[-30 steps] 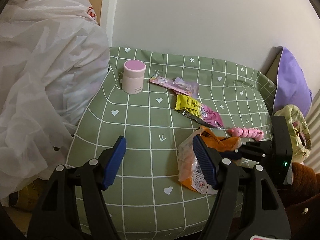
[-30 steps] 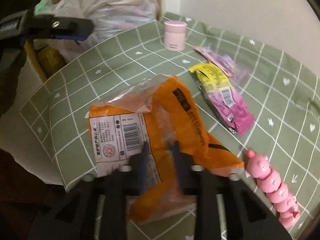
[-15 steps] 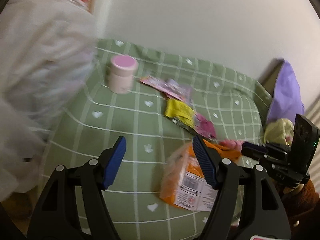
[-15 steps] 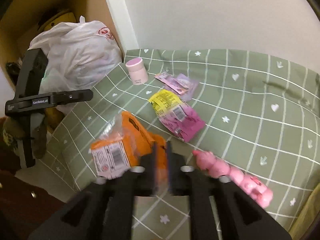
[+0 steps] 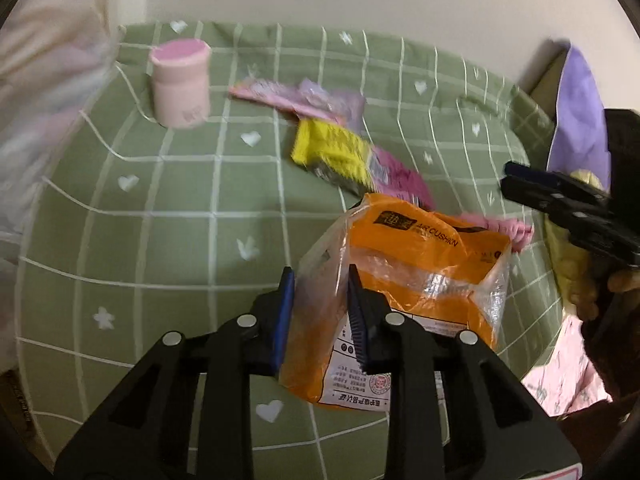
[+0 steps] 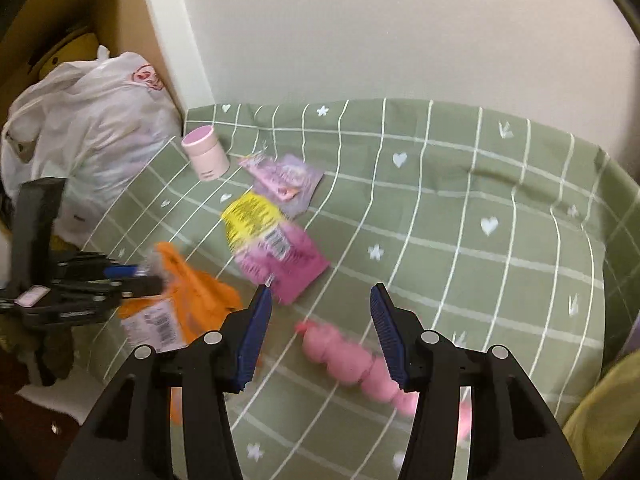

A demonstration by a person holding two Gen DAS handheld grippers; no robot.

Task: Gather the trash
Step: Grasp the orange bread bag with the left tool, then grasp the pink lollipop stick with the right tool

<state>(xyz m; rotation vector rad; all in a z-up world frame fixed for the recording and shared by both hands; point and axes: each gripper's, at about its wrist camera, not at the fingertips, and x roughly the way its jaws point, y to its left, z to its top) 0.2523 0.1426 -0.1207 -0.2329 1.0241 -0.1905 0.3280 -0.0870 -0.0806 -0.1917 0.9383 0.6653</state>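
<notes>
A: Where is the orange packet [image 5: 416, 264] relative to the left tool [image 5: 320, 300]?

B: Its clear left edge stands between that tool's blue pads [image 5: 285, 312], whose jaws are closing on it; the rest lies on the green checked cloth [image 5: 160, 216].

A: And further right?

B: The right tool [image 6: 318, 328] hangs apart from the packet, jaws opening with nothing gripped, above a pink segmented toy [image 6: 352, 364]. The yellow-and-pink wrapper [image 6: 272, 248] lies just beyond.
</notes>
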